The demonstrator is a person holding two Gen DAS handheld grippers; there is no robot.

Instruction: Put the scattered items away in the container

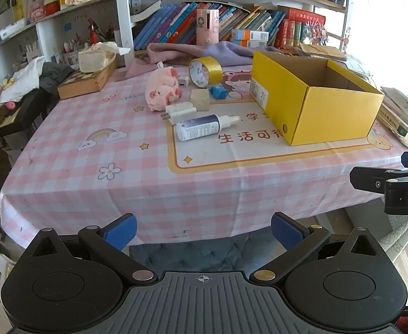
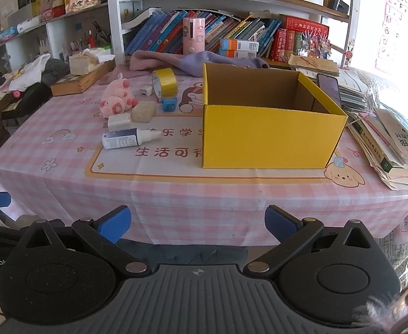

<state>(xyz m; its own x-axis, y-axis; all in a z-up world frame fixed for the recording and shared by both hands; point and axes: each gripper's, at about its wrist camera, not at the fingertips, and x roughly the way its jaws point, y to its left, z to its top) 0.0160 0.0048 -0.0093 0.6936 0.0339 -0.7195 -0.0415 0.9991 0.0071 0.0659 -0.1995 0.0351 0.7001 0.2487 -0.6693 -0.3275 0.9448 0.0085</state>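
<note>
An open yellow cardboard box stands on the pink checked tablecloth, and what shows of its inside looks empty. Left of it lie a white spray bottle, a white charger plug, a beige cube, a pink plush pig, a small blue toy, a yellow tape roll and a small white adapter. My left gripper and right gripper are open and empty, before the table's front edge.
Stacked books and papers lie right of the box, with a phone behind it. A wooden box with tissues and clothes sit at the back left. A purple cloth and bookshelves line the back. A chair seat is below.
</note>
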